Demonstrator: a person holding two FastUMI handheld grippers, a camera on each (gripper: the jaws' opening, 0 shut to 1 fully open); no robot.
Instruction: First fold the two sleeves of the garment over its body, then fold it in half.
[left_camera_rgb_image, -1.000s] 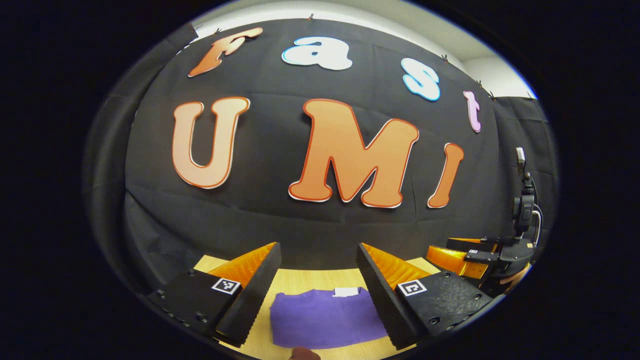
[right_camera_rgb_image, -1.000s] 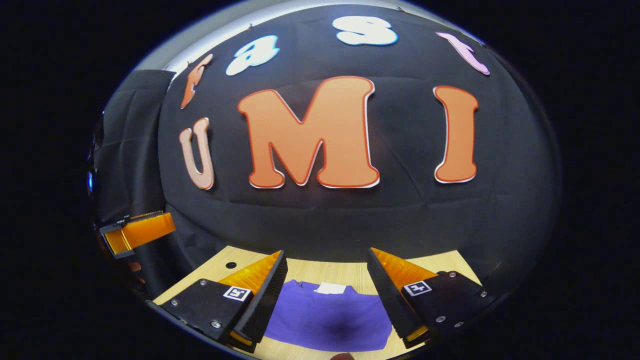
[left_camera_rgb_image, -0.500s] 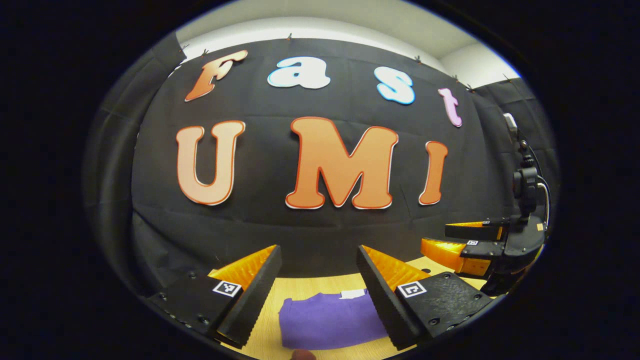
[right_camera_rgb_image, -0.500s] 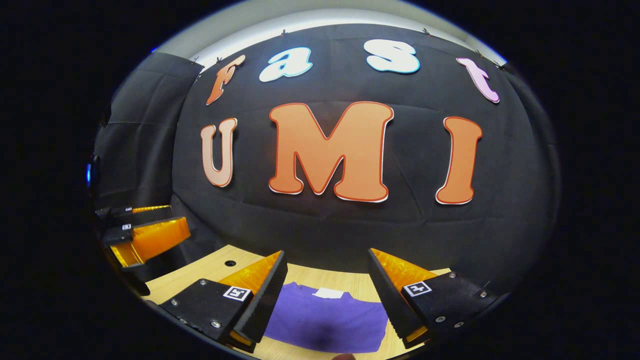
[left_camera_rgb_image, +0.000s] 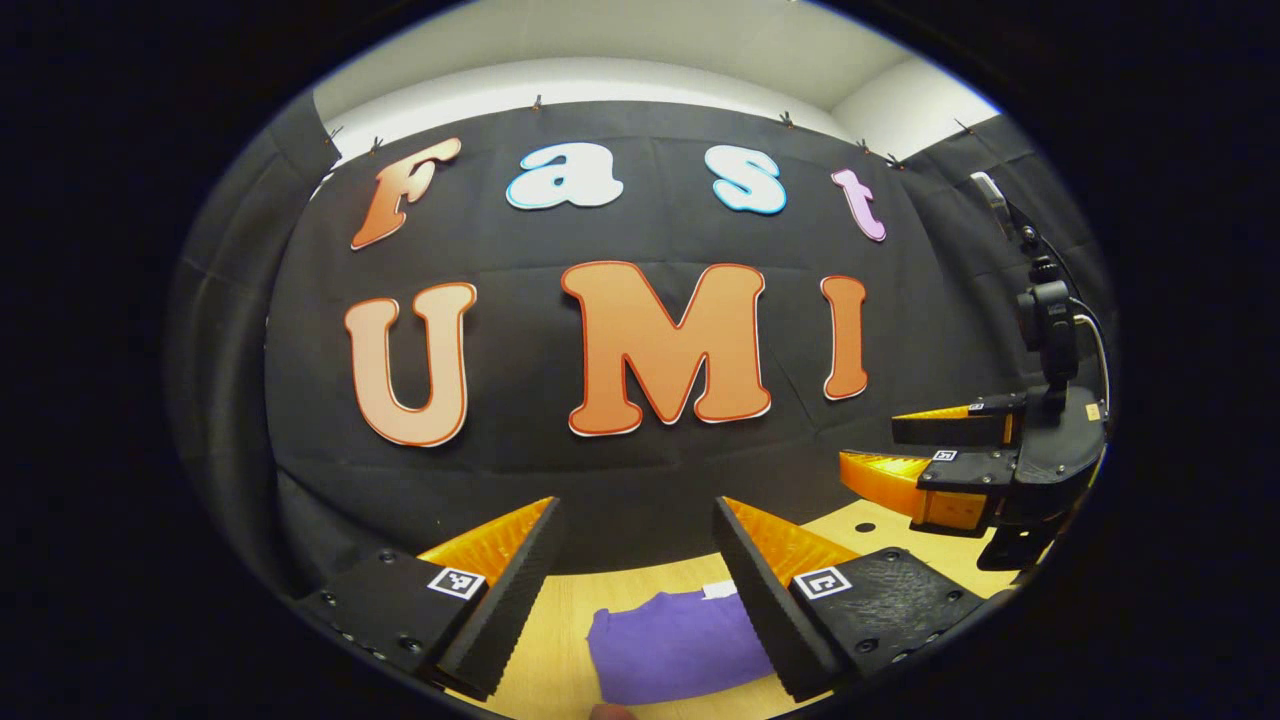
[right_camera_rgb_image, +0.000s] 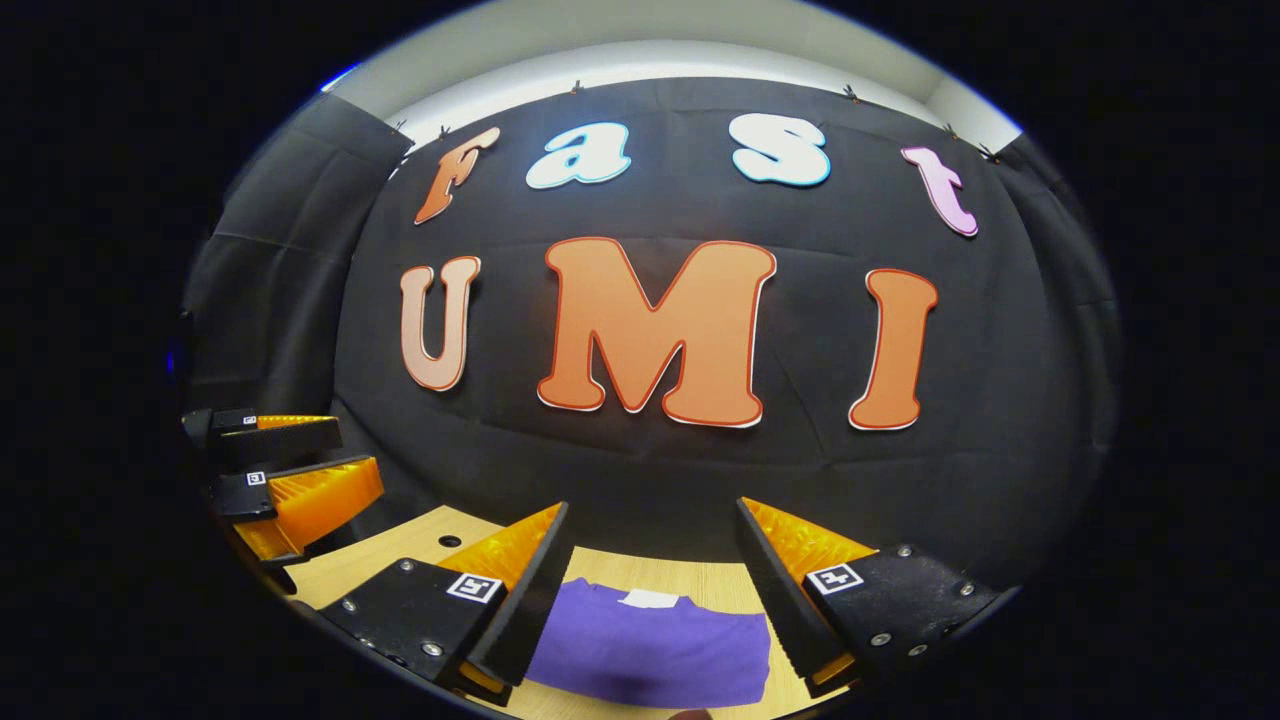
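Note:
The purple garment lies folded into a compact block on the wooden table, a white tag at its far edge. My left gripper hangs open well above it, fingers apart with nothing between them. In the right gripper view the same garment lies below my right gripper, which is open and empty too. The right gripper shows at the right of the left gripper view, and the left gripper at the left of the right gripper view.
The black booth wall stands close behind the table. A small round hole marks the tabletop at the left in the right gripper view. Pale wall and ceiling show above the cloth.
Both grippers have risen and tilted up away from the table. The garment now sits lower and smaller in both views. Each gripper stayed open.

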